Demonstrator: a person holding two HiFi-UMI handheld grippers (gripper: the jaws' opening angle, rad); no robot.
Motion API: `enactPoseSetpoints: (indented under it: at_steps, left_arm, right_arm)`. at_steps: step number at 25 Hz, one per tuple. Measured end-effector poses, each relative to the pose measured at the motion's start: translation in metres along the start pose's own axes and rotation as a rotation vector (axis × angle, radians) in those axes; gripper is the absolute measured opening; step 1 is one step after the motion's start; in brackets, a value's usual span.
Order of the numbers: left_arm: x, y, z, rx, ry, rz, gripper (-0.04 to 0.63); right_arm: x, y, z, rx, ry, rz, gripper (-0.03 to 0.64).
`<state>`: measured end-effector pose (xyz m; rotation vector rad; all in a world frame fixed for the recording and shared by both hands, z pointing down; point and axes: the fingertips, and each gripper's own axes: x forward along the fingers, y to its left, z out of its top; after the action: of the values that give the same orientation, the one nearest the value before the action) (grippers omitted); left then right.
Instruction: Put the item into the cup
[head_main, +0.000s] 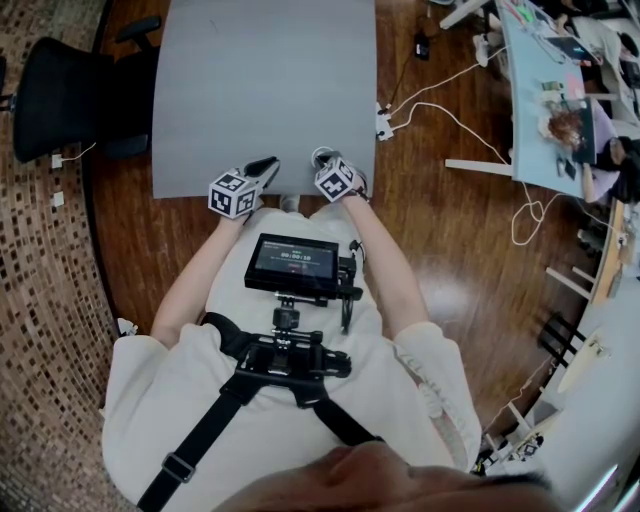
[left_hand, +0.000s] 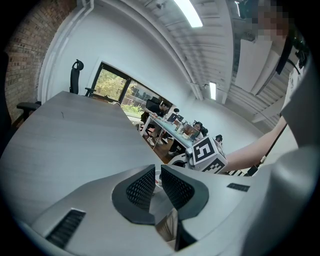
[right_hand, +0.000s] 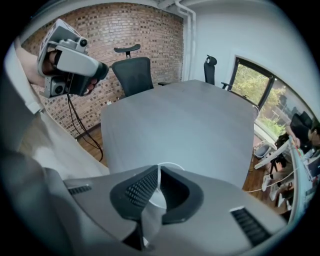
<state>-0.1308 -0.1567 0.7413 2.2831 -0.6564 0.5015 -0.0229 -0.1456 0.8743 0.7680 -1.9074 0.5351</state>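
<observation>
My right gripper (head_main: 322, 160) hovers over the near edge of the grey table (head_main: 265, 80). It is shut on the thin wall of a clear cup (right_hand: 169, 165), whose white rim arcs just past the fingertips; that cup rim (head_main: 322, 155) appears as a small ring in the head view. My left gripper (head_main: 265, 168) is beside it to the left, jaws nearly together. A small pale item (left_hand: 158, 178) with a pinkish spot sits in the narrow slit between its pads. Most of the item is hidden.
The tabletop bears nothing else. Black office chairs (right_hand: 135, 75) stand at its far side before a brick wall. Wooden floor with white cables (head_main: 450, 110) lies to the right, where people sit at another desk (head_main: 560, 100). A chest-mounted screen (head_main: 293, 263) hangs below the grippers.
</observation>
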Motion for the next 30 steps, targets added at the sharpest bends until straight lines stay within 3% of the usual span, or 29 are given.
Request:
enactPoseSetpoints:
  at_steps: [14,21,30]
  left_arm:
    - [0.002,0.000,0.006,0.012,-0.004,-0.007,0.035]
    - [0.008,-0.003,0.009,0.044,0.005,-0.034,0.035]
    - [0.015,-0.013,0.022,0.112,-0.006,-0.076,0.040]
  right_arm:
    - [-0.029,-0.013,-0.008,0.025,-0.059,-0.065,0.204]
    - [-0.041,-0.021,-0.007,0.090,-0.117,-0.092,0.222]
    - [-0.081,-0.036,0.008,0.236,-0.330,-0.131,0.236]
